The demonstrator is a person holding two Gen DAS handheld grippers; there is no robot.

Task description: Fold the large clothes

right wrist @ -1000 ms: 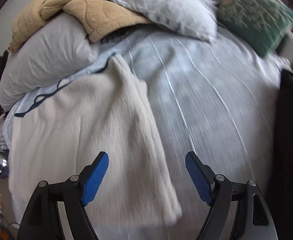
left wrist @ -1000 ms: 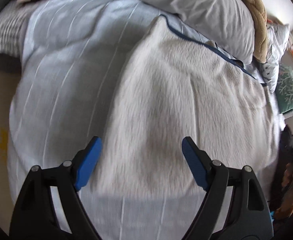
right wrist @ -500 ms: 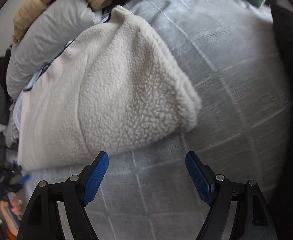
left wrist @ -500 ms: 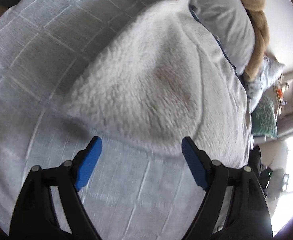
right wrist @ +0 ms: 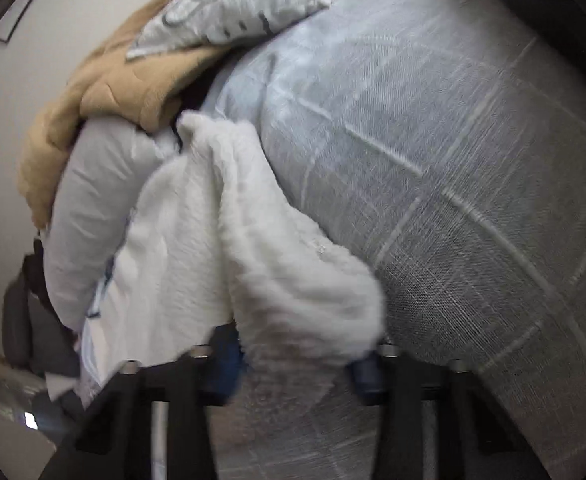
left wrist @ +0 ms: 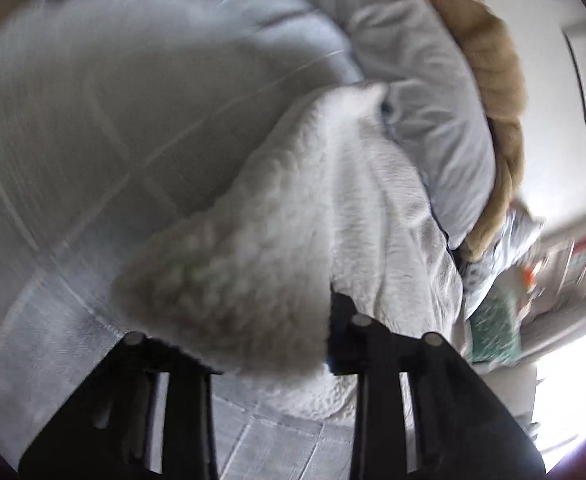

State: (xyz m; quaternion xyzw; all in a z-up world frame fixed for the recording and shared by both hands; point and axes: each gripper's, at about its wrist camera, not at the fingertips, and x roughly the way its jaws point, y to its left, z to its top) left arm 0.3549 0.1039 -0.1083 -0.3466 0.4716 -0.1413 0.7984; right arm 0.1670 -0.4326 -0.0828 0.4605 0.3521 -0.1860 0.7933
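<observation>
Fleece garment (left wrist: 301, 216), cream and bulky, lies on the grey checked bed cover (right wrist: 453, 168), running toward 12 o'clock against a pale pillow (left wrist: 425, 92). Left claw (left wrist: 237, 344) and right claw (right wrist: 297, 356) each have jaws closing on a near corner, fleece bunched between them. For a clean fold, both corners probably need a deep, even bite before lifting together. No legible writing appears.

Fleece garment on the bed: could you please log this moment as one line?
stage: gripping near corners | left gripper: closing, fleece garment between fingers | right gripper: closing, fleece between fingers | surface: grey checked bedspread
</observation>
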